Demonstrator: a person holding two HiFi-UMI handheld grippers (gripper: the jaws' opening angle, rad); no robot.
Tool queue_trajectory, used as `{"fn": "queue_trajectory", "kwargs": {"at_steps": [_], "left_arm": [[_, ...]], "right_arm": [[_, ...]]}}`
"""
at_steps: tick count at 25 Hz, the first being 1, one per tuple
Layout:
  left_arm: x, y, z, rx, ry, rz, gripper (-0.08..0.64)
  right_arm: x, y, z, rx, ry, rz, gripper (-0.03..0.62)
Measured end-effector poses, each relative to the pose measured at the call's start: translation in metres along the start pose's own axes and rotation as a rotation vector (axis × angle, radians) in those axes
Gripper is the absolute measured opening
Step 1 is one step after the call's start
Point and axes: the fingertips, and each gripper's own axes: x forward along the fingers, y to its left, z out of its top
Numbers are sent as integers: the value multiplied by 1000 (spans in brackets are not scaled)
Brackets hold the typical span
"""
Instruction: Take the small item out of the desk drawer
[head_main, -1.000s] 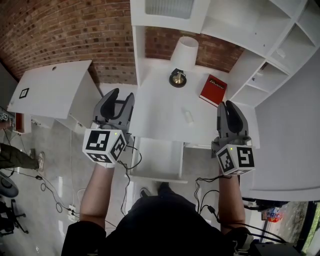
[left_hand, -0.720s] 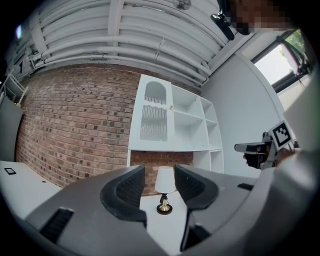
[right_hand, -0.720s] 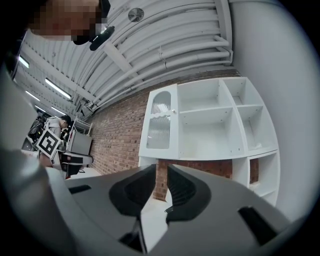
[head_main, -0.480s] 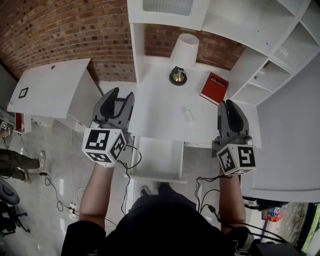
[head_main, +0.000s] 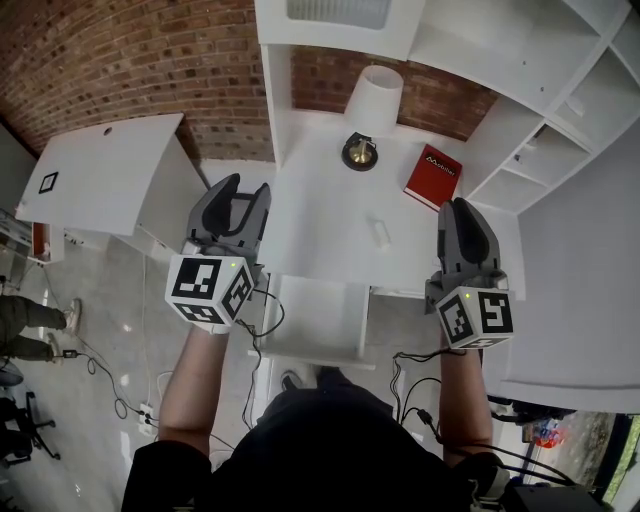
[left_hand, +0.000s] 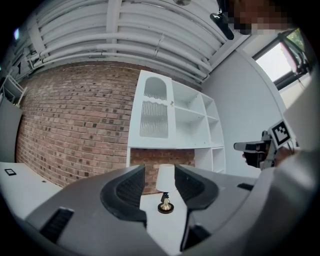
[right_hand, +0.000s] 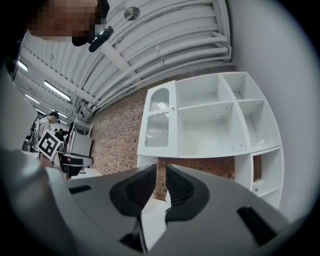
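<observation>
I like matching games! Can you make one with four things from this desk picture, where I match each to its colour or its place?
Things:
1. lamp
2. book
3. small white item
4. drawer

Clues:
A. red, on the right side of the desk
B. pulled out at the desk's front edge
C. white shade, at the back of the desk
D. lying near the desk's middle

Pairs: 1-C, 2-A, 3-D, 4-B
</observation>
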Motion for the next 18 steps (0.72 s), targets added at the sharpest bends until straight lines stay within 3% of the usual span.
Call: {"fn": "queue_trajectory", "kwargs": {"at_steps": [18], "left_arm": [[23,1,-11,-21,19,-2,184]], "right_arm": [[17,-12,-9,17,8,12,46]]}}
